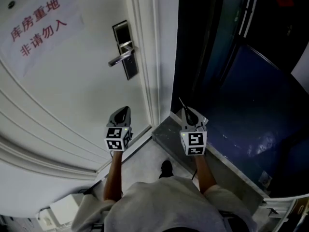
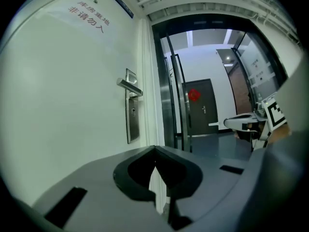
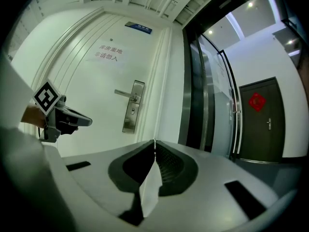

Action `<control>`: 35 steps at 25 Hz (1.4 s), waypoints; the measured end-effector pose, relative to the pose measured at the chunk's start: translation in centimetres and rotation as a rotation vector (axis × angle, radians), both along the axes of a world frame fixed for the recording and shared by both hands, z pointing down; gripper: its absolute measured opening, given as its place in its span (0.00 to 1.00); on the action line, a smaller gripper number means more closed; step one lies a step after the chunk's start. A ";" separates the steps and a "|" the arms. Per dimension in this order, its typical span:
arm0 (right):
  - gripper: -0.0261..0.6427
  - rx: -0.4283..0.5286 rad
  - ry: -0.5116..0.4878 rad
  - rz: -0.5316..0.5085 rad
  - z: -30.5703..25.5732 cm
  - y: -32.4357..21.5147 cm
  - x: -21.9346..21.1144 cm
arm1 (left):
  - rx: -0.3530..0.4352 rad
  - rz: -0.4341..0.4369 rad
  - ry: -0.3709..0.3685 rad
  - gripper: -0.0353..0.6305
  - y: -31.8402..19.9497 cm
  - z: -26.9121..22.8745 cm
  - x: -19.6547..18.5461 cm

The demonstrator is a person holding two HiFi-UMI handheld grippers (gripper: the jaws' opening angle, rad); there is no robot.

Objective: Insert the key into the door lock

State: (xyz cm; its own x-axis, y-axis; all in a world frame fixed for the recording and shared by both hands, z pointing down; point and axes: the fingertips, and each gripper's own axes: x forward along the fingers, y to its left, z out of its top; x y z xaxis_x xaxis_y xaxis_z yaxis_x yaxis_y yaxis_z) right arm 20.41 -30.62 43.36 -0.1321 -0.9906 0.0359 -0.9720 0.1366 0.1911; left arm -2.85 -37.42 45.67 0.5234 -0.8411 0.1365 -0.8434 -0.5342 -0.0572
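Approach in hand: right gripper point(image 1: 187, 109) clenched on a thin key point(image 1: 182, 102), left gripper point(image 1: 126, 108) closed on nothing. Door lock point(image 1: 126, 50) lies well ahead and left of the right gripper. The next move calls for lining the key up with the keyhole point(image 2: 133, 111).

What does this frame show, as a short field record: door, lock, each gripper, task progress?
door: white door, red-lettered paper sign
lock: lock plate with lever handle, nothing inserted
left gripper: jaws together, empty
right gripper: shut on thin key, away from lock
progress: key not yet inserted
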 end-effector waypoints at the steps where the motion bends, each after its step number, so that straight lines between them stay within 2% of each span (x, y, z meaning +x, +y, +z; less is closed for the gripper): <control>1: 0.08 0.004 -0.003 -0.003 -0.3 -1.3 0.8 | 0.003 -0.001 -0.001 0.08 -1.1 -0.2 0.8; 9: 0.08 0.007 0.002 -0.051 -1.2 -10.6 5.1 | 0.009 -0.057 0.012 0.08 -9.5 -1.1 4.6; 16: 0.08 -0.031 -0.008 -0.080 0.4 -15.3 6.5 | -0.029 -0.077 0.002 0.08 -13.0 0.6 6.4; 25: 0.08 -0.090 -0.016 -0.085 2.9 -17.6 6.1 | -0.072 -0.084 -0.002 0.08 -15.0 2.3 5.6; 35: 0.08 -0.062 0.006 -0.119 1.4 -19.1 2.8 | -0.040 -0.099 -0.009 0.08 -15.4 1.0 2.7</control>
State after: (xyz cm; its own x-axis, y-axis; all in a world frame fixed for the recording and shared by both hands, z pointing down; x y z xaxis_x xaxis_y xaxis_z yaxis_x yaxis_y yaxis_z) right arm 23.25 -49.74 44.78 -0.2485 -0.9637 0.0975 -0.9469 0.2629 0.1850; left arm -0.14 -52.79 46.72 0.4368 -0.8823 0.1754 -0.8917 -0.4504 -0.0450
